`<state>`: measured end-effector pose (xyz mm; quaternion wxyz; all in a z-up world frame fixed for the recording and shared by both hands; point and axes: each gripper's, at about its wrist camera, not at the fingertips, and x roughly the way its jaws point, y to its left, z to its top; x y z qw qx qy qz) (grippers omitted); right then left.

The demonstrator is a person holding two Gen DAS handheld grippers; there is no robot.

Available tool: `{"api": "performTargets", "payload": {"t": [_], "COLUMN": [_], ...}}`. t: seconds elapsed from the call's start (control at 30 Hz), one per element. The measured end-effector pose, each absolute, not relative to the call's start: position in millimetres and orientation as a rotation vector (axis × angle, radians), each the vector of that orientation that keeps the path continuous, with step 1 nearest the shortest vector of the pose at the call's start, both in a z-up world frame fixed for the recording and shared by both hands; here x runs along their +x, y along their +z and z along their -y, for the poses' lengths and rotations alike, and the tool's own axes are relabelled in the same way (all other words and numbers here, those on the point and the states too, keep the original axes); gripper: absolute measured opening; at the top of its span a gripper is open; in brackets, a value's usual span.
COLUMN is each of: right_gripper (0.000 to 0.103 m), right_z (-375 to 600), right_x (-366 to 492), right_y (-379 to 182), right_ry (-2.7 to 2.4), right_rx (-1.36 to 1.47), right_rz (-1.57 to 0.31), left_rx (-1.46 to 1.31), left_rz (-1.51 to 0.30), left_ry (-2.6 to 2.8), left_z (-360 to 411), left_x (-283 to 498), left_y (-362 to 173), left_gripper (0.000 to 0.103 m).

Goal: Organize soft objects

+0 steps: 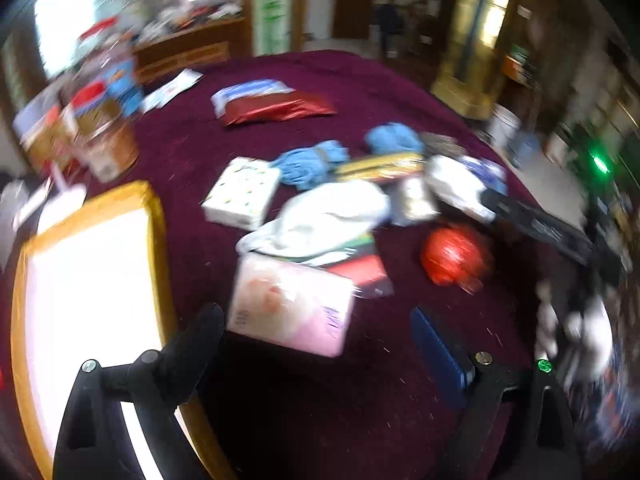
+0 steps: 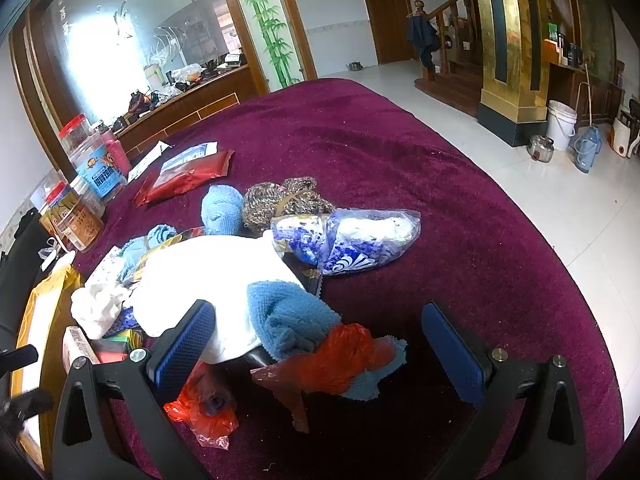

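A heap of soft things lies on the maroon cloth [image 2: 400, 168]. In the right wrist view I see a blue knit towel [image 2: 288, 316], a red plastic bag [image 2: 344, 360], a white cloth [image 2: 208, 276], a blue yarn ball [image 2: 222, 210], brown yarn [image 2: 288, 200] and a blue-white bag [image 2: 348, 236]. My right gripper [image 2: 320, 352] is open, its jaws either side of the towel and red bag. My left gripper [image 1: 320, 344] is open and empty, just short of a pink packet [image 1: 292, 304]. The left view is blurred; it shows the red bag [image 1: 456, 256] and white cloth [image 1: 332, 212].
A yellow-rimmed white tray [image 1: 88, 280] stands at the left. Snack jars [image 2: 96, 168] stand at the back left, with a red foil packet [image 2: 184, 180] beside them. A white patterned box [image 1: 244, 192] sits mid-table. The table edge curves off to the right above a tiled floor [image 2: 560, 208].
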<state>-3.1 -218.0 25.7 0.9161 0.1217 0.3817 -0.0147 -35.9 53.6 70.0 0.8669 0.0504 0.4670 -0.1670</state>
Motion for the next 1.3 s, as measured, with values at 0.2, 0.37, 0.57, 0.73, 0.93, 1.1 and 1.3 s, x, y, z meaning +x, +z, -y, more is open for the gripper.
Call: {"api": "performTargets", "payload": {"t": [0.2,0.37,0.57,0.73,0.93,1.1,1.3], "right_gripper": [0.103,0.103,0.103,0.103,0.103,0.103,0.103], "right_z": [217,219,221,219,227,236,178], "right_x": [-3,-2,-1,0,0,-25,-47], "right_y": [25,25,21,20,18,43,78], "right_ry": [-0.031,-0.026,-0.022,-0.028,-0.03,0.009,0.208], "right_rx": [0.253,0.259,0.28,0.279,0.307,0.368,0.257], "right_rz": [-0.785,-0.787,-0.803,-0.813,-0.821,-0.778,-0.79], "left_rx": [0.123,0.166,0.103,-0.071,-0.281,-0.334,-0.364], "left_rz": [-1.013,-1.032,-0.977,-0.92,-0.867,-0.837,-0.785], "left_ry": [-0.167,-0.206,-0.282,-0.32,-0.338,-0.332,-0.319], "left_z": [-49,-34,-38,-59,-98,-120,-147], "left_x": [-6,-1,-32,-70,-118,-140,-156], "left_y": [37,18,41,62,66,70,73], "left_gripper": [0.096,0.077,0.076,0.076,0.076,0.076,0.076]}}
